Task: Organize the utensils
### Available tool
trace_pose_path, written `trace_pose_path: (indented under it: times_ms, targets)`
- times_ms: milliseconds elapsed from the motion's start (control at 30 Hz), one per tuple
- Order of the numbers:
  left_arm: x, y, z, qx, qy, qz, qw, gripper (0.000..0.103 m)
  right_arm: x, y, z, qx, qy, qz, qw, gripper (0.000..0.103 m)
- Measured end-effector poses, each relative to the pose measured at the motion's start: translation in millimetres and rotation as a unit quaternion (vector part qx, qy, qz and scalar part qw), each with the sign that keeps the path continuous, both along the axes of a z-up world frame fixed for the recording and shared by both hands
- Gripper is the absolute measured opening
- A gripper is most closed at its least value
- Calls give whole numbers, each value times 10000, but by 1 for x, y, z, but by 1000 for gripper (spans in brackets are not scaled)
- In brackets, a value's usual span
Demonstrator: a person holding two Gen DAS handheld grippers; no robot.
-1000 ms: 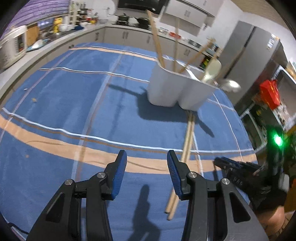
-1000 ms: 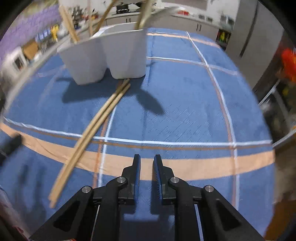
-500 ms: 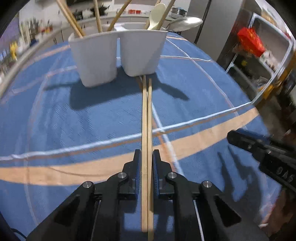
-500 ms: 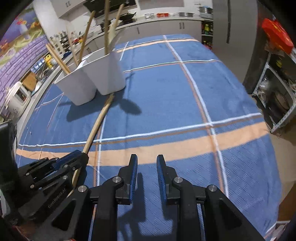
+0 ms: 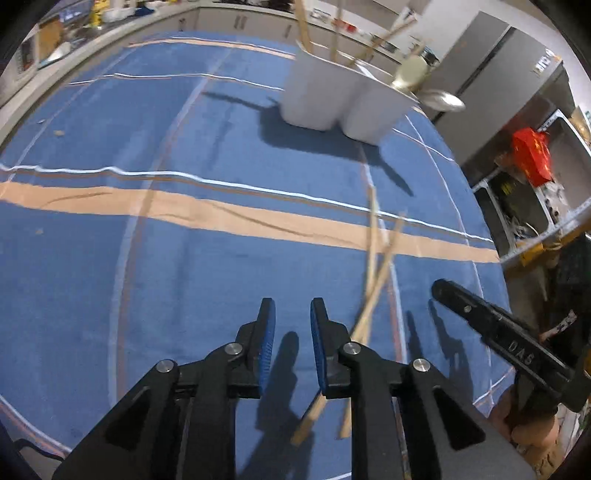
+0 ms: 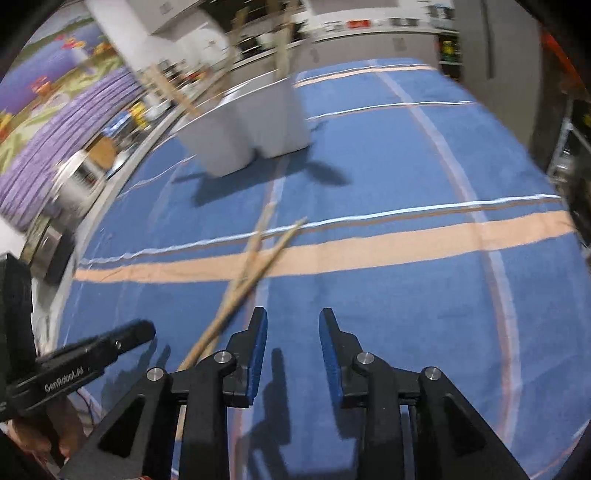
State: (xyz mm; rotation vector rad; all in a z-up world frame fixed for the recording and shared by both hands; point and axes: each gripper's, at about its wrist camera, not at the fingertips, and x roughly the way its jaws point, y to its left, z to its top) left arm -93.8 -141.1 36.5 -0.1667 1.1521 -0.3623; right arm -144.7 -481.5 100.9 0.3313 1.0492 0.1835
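Two wooden chopsticks [image 5: 375, 254] lie crossed on the blue striped cloth [image 5: 184, 277], their near ends running under the right finger of my left gripper [image 5: 292, 332]. Its jaws are opening with nothing between them. In the right wrist view the same chopsticks [image 6: 255, 269] lie just left of my right gripper [image 6: 293, 343], whose jaws are also opening on nothing. A white two-compartment holder [image 5: 332, 99] stands further back, with chopsticks and spoons sticking out of it. Each gripper shows in the other's view: the right gripper [image 5: 498, 339] and the left gripper [image 6: 85, 362].
A grey fridge [image 5: 491, 74] and metal shelves with a red bag [image 5: 532, 155] stand past the table's right edge. A kitchen counter [image 5: 110, 22] with clutter runs along the back. A hand [image 6: 33, 439] grips the left tool's handle.
Half a second ago my left gripper was shut on the two parallel chopsticks. It has let them go and they now lie crossed to its right. The right jaws have widened.
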Motion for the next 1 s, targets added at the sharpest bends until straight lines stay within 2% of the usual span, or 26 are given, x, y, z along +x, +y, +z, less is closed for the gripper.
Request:
trace_pose_path:
  times_ms: [67, 233, 400, 433, 467, 567, 633, 767, 800, 867, 1000]
  targets:
    - [-7, 8, -1, -24, 20, 109, 9999, 19, 3, 16, -3, -132, 53, 115, 9998, 31]
    - [-15, 17, -1, -72, 29, 103, 9999, 21, 12, 27, -9, 128, 183, 128, 9997, 31]
    - [-16, 15, 3, -151, -115, 35, 9998, 21, 29, 20, -16, 299, 334, -236, 9987, 31]
    - [-16, 15, 3, -146, -112, 24, 9998, 21, 33, 18, -17, 309, 345, -318, 9984, 29]
    - [-16, 14, 3, -148, -102, 16, 9998, 21, 35, 16, -18, 346, 374, -371, 9980, 18]
    - [-13, 10, 3, -111, -88, -33, 9999, 21, 39, 11, -17, 456, 400, -367, 9975, 5]
    - [-8, 6, 3, -104, -98, -65, 9999, 21, 38, 10, -15, 271, 428, -285, 9983, 2]
    - [1, -10, 6, -16, -134, -294, 9995, 22, 34, 2, -14, -495, 518, -144, 9973, 1]
    - [4, -16, 7, 23, -164, -368, 9992, 23, 33, -2, -12, -810, 552, -153, 9951, 1]
    - [11, -28, 8, 76, -223, -511, 9984, 27, 31, -13, -11, -1131, 612, -251, 9914, 1]
    - [27, -61, 3, 282, -302, -941, 9947, 29, 20, -44, -8, -403, 555, -532, 9962, 3]
